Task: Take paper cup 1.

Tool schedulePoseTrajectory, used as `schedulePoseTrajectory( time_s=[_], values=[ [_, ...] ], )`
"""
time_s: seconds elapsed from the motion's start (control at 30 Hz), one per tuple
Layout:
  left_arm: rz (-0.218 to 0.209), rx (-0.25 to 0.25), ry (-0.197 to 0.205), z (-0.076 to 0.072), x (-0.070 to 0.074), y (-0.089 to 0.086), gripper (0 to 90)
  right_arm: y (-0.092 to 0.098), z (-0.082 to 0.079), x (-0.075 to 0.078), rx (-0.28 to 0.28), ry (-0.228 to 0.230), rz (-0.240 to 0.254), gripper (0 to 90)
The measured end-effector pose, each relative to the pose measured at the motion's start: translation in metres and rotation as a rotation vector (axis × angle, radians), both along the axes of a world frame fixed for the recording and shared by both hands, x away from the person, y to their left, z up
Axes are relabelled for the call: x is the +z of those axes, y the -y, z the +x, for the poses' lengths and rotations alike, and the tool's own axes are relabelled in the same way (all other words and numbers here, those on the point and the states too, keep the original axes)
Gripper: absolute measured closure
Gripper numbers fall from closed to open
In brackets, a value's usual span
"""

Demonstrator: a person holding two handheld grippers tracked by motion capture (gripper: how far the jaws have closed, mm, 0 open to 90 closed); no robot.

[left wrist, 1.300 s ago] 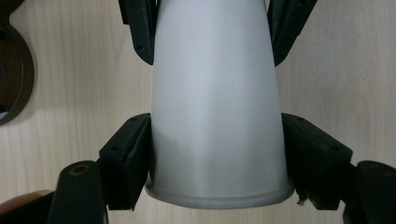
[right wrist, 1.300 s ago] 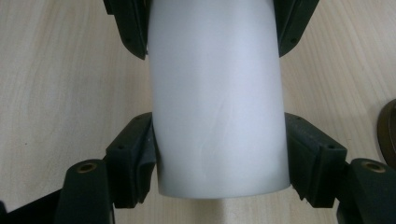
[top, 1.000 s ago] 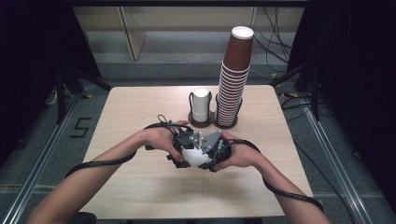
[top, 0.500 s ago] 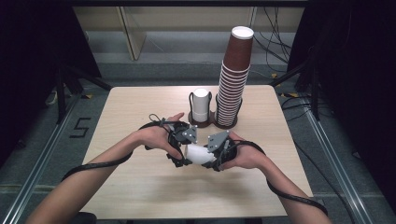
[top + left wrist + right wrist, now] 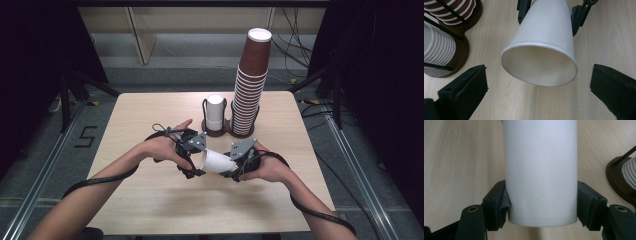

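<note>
**Jaws part on the left, pinch on the right: a cup handed across**

The jaws of the left gripper (image 5: 192, 159) have just been opening and now stand spread wide, one on each side of the cup's open mouth with clear tabletop showing between pad and rim. The jaws of the right gripper (image 5: 235, 165) are pressed onto the base end of the white paper cup (image 5: 216, 161), one pad on each flank of its wall.

Largest first: the pale wooden tabletop (image 5: 150, 210) carries everything. Near its far edge stands a dark brown two-post cup holder (image 5: 220, 131), with a tall stack of brown paper cups (image 5: 250, 85) on its right post and a short stack of white paper cups (image 5: 215, 113) on its left. The single white cup lies on its side in the air, near the middle of the tabletop, between the two hands, mouth toward the left gripper.

The step in hand looks like the left hand letting go so the right carries the cup alone. To do it well:

- Draw the left gripper straight back along the cup's axis, so neither pad clips the thin rolled rim.
- Keep the right pinch steady but light; the wall is soft paper and will dent or go oval under more squeeze.
- The hold is low on a tapered wall, so avoid quick swings that could let it slide out.
</note>
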State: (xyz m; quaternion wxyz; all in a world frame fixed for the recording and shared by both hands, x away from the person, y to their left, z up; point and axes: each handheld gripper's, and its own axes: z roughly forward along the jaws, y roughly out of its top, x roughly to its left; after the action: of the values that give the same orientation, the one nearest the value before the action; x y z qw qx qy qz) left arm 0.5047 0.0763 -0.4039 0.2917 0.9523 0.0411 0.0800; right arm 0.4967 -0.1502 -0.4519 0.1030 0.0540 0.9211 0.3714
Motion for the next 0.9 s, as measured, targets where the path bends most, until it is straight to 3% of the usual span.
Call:
schedulePoseTrajectory(
  time_s=[0.1, 0.23, 0.3, 0.33, 0.4, 0.43, 0.47, 0.5, 0.6, 0.8, 0.9],
  values=[
    [-0.007, 0.005, -0.003, 0.002, -0.001, -0.002, 0.0, 0.004, -0.002, -0.001, -0.033, -0.027, 0.042, 34.2],
    [-0.056, 0.030, -0.022, 0.003, -0.003, -0.003, 0.0, 0.008, 0.001, -0.003, -0.016, -0.008, 0.086, 34.2],
    [-0.059, 0.029, -0.024, 0.003, -0.004, -0.003, 0.0, 0.009, 0.003, -0.003, 0.001, 0.005, 0.097, 34.2],
    [-0.062, 0.029, -0.023, 0.004, -0.004, -0.003, 0.0, 0.011, 0.001, -0.004, -0.026, -0.036, 0.131, 34.2],
    [-0.070, 0.032, -0.024, 0.005, -0.004, -0.004, 0.0, 0.012, 0.002, -0.004, -0.029, -0.041, 0.146, 34.3],
    [-0.071, 0.031, -0.024, 0.005, -0.004, -0.004, 0.0, 0.014, 0.004, -0.003, -0.016, -0.022, 0.168, 34.2],
    [-0.073, 0.028, -0.028, 0.006, -0.004, -0.004, 0.0, 0.014, 0.004, -0.003, -0.016, -0.022, 0.168, 34.2],
    [-0.074, 0.029, -0.030, 0.006, -0.004, -0.004, 0.0, 0.014, 0.002, -0.003, -0.033, -0.050, 0.174, 34.2],
    [-0.074, 0.027, -0.031, 0.005, -0.006, -0.004, 0.0, 0.016, 0.004, -0.002, -0.034, -0.023, 0.194, 34.2],
    [-0.086, 0.026, -0.044, 0.007, -0.007, -0.004, 0.0, 0.016, 0.003, -0.003, -0.031, -0.044, 0.199, 34.2],
    [-0.085, 0.021, -0.050, 0.007, -0.008, -0.003, 0.0, 0.015, 0.003, -0.003, -0.020, -0.025, 0.201, 34.2]
  ],
)
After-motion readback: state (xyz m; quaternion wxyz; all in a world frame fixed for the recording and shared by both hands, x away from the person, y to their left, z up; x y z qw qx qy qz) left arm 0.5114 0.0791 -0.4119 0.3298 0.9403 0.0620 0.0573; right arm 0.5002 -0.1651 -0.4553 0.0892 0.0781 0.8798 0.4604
